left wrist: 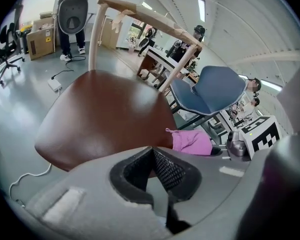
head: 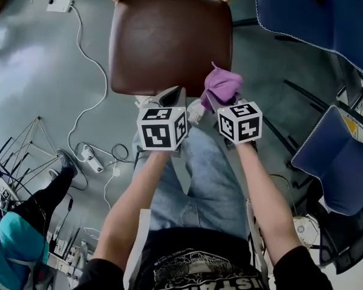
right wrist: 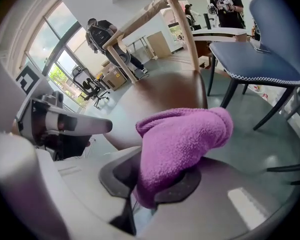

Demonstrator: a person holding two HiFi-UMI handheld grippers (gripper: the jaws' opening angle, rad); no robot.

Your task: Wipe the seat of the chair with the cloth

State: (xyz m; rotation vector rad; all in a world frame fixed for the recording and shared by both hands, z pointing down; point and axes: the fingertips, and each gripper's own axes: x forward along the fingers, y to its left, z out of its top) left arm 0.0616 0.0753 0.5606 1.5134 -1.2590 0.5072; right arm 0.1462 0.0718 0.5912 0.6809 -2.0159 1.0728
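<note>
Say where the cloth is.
In the head view, the purple cloth is clamped in the right gripper, by the near right corner of the brown chair seat.

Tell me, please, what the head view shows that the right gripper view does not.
Only the head view shows the person's jeans and the white cable on the floor. Only the right gripper view shows the windows and people standing beyond the chair. Both show the brown seat, a blue chair and the purple cloth held in the right hand-held gripper.
</note>
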